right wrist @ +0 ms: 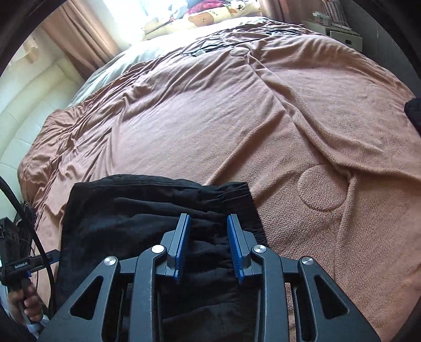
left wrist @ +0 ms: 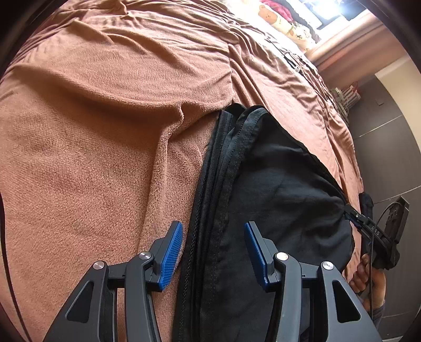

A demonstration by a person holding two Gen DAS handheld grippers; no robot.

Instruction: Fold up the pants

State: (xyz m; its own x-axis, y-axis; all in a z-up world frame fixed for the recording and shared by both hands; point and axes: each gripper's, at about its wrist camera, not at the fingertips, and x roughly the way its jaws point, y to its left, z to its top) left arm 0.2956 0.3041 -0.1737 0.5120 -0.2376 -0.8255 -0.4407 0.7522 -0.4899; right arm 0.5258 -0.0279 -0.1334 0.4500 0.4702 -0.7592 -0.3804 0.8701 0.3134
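Black, soft and matte, the pants point(left wrist: 276, 189) lie in a folded bundle on the near part of the bed, on a fleecy tan blanket point(left wrist: 105, 131) whose nap looks pebbly up close and rumples into long creases farther off. From the left wrist view the layered edges show best: several stacked seams with dark stitching run side by side along one edge of the bundle, and a rounded hem pokes up at the far end. The left gripper point(left wrist: 213, 252) hovers just above those edges with its jaws spread apart and nothing between them, its blue ribbed pads point(left wrist: 171, 255) on either side of the seam line. The same view catches the right gripper point(left wrist: 379, 236) off at the far edge of the cloth, held in a bare hand point(left wrist: 368, 276), though whether its tips pinch fabric there I cannot tell. The right wrist view gives what the other hides: the gathered, puckered elastic waistband point(right wrist: 210, 207) of the pants, crinkled into tight little folds, with the right gripper point(right wrist: 209, 244) parted over it and empty. It also shows a round patch pressed into the blanket point(right wrist: 322, 188), a pale quilted headboard point(right wrist: 21, 131) to one side, and bear-print bedding point(right wrist: 205, 18) under the bright window
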